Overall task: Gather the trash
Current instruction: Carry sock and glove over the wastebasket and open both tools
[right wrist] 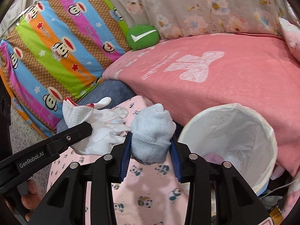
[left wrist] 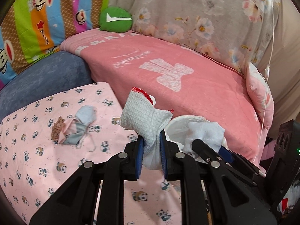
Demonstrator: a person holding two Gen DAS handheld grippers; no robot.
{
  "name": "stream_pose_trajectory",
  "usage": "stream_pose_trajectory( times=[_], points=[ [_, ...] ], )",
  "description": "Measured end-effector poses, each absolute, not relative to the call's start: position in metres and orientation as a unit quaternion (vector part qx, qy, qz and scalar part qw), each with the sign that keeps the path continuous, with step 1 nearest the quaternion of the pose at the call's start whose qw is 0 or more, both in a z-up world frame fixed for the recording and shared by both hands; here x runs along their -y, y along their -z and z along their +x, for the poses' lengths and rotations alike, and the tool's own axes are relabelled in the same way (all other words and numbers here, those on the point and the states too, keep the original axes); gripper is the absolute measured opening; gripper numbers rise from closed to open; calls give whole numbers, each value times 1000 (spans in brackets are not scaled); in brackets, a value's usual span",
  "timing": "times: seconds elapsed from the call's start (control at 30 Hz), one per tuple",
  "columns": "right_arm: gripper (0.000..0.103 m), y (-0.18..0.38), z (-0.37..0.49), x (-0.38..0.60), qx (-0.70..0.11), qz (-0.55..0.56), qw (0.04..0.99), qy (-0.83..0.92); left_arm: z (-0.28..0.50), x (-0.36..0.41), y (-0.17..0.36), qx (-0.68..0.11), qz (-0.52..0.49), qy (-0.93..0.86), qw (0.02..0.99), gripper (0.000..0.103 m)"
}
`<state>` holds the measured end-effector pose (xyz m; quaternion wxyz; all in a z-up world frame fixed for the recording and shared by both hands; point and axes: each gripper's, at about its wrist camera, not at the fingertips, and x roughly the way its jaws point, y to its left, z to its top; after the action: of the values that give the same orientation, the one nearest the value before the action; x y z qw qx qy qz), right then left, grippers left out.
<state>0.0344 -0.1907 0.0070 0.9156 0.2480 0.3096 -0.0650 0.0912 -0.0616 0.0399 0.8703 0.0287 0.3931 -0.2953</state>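
Observation:
My left gripper [left wrist: 151, 146] is shut on a white work glove with a red cuff [left wrist: 144, 116], held above the pink panda sheet [left wrist: 37, 150]; the glove also shows in the right wrist view [right wrist: 97, 125]. My right gripper [right wrist: 151, 150] is shut on a pale blue sock [right wrist: 151, 131], just left of the white lined trash bin [right wrist: 234, 131]. In the left wrist view the sock [left wrist: 202, 133] hangs in front of the bin [left wrist: 180, 129]. A small pile of cloth scraps [left wrist: 73, 129] lies on the panda sheet.
A pink blanket [left wrist: 187, 86] covers the raised bed behind the bin. A green round cushion [left wrist: 115, 19], a striped monkey-print quilt [right wrist: 56, 52] and a floral quilt [left wrist: 196, 15] lie at the back. A blue cushion [left wrist: 46, 78] borders the sheet.

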Motion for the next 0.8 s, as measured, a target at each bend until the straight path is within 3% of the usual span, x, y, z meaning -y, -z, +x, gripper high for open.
stream_pose_trajectory(
  times=[0.7,0.77,0.8],
  points=[
    [38,19,-17,275,-312,284,896,141,65,144,-21,-425,52,363,828,18],
    [39,20,-18,277,-314,285,894,143,66,147,-19,-432,43,367,823,22],
    [39,21,-18,278,-314,285,894,143,67,147,-18,-436,37,367,821,31]
  ],
)
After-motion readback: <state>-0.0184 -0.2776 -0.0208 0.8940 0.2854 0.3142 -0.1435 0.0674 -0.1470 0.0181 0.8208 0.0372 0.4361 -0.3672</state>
